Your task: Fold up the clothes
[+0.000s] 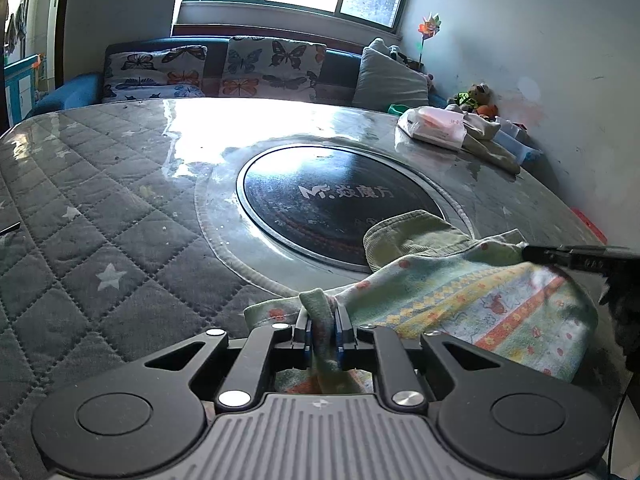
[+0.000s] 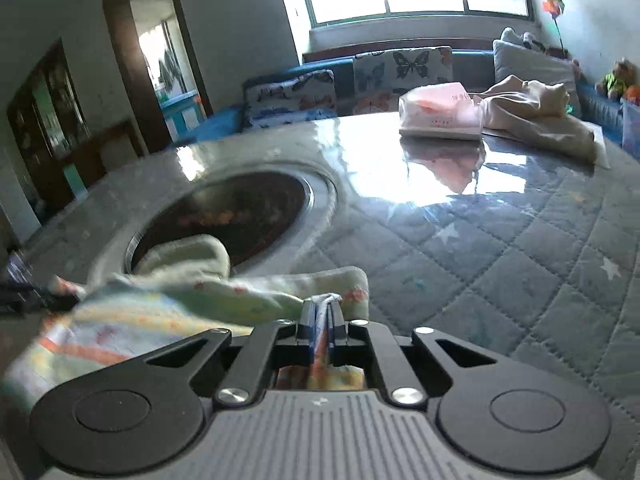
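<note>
Barely begun: 2 claws, left claw (image 1: pixel 323 330) and right claw (image 2: pixel 323 330), clamped on patterned garment (image 1: pixel 460 304) edges; no fold visible yet.

The garment (image 1: pixel 480 308) was pale green with orange, yellow and blue patterned bands. The counter (image 1: pixel 100 220) wore grey quilted diamonds with white stars. The cushions (image 1: pixel 272 68) showed butterflies.

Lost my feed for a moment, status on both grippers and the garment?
Left gripper shut on the pastel patterned garment. Right gripper shut on another edge. Garment on the quilted grey table, partly over the round black hotplate.
</note>
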A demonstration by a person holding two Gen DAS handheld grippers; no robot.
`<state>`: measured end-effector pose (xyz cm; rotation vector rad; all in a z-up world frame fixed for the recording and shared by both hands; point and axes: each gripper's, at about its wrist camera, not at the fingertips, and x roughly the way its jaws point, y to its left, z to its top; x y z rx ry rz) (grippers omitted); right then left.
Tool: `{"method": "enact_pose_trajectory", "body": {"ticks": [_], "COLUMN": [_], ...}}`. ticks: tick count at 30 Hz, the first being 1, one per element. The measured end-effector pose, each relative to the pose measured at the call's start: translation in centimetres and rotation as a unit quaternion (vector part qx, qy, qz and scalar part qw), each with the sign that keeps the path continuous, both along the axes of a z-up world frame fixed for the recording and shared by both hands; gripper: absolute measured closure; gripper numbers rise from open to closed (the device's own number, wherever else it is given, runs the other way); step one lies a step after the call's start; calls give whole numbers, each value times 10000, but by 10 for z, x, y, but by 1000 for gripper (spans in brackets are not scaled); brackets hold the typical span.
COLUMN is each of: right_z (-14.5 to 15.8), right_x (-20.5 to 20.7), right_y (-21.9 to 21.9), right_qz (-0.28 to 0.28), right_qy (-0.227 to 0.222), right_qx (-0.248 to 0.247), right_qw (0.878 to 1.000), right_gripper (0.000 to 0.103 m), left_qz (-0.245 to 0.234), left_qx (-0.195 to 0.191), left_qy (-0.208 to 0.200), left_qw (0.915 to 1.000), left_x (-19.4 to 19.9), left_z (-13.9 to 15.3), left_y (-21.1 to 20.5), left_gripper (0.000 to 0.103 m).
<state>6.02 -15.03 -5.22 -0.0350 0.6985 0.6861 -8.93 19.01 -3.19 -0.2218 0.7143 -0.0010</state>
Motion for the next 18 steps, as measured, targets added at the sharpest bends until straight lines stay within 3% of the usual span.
{"method": "enact_pose_trajectory", "body": {"ticks": [4, 7, 9, 11, 18], "right_z": [8, 20, 26, 26, 8], "right_x": [-3, -11, -15, -18, -22], "right_y": [1, 7, 13, 23, 55], "right_qz": [-184, -162, -23, 223, 691], "right_qy": [-174, -486, -543, -452, -183], "right_qx": [-33, -36, 45, 120, 18], "right_qw": [9997, 9987, 9985, 9987, 9974], "right_gripper": [92, 90, 88, 87, 87], "left_qz": [81, 182, 281, 369, 533], "left_qx": [18, 33, 65, 112, 79], "left_qy": [0, -8, -28, -59, -166], "left_qw": [10000, 9998, 9996, 9992, 9984], "left_x": [0, 0, 0, -1, -9], "left_z": [2, 3, 5, 7, 18], "left_y": [1, 2, 4, 4, 7], "left_gripper": [86, 77, 61, 57, 55]}}
